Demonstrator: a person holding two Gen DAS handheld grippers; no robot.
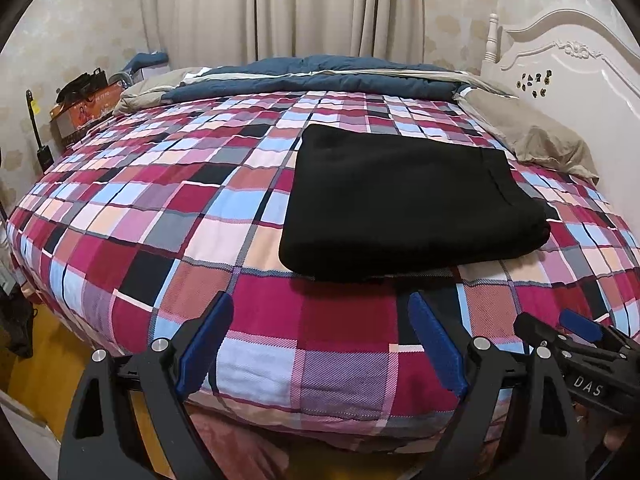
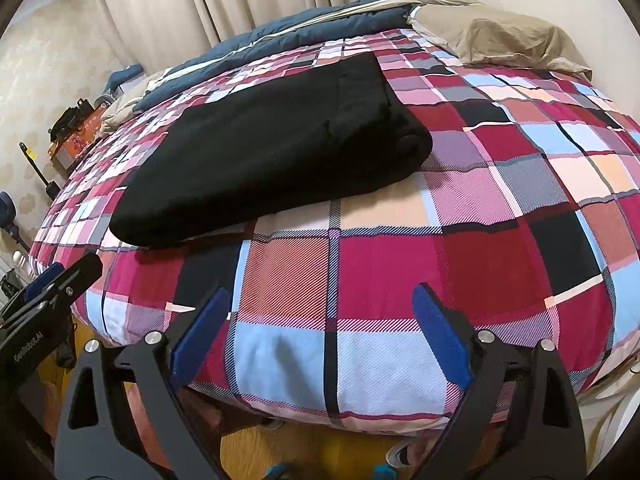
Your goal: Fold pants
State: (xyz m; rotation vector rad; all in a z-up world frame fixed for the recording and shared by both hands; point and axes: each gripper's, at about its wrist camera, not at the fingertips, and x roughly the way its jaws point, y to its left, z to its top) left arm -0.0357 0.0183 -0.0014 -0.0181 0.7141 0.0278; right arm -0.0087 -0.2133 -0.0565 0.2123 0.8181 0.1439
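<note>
The black pants [image 1: 404, 204] lie folded into a thick rectangle on the plaid bedspread [image 1: 180, 208], right of the bed's middle. They also show in the right wrist view [image 2: 272, 152], at the left. My left gripper [image 1: 320, 312] is open and empty, held over the bed's near edge, short of the pants. My right gripper [image 2: 320, 304] is open and empty too, over the near edge to the right of the pants. The right gripper's tip shows in the left wrist view [image 1: 568, 328], and the left gripper shows at the left of the right wrist view [image 2: 52, 284].
A blue duvet [image 1: 320, 76] is bunched along the far side of the bed. A beige pillow [image 1: 548, 144] lies by the white headboard [image 1: 568, 60]. Boxes and clutter [image 1: 84, 100] stand at the far left. Curtains [image 1: 280, 8] hang behind. Wooden floor [image 2: 312, 452] lies below.
</note>
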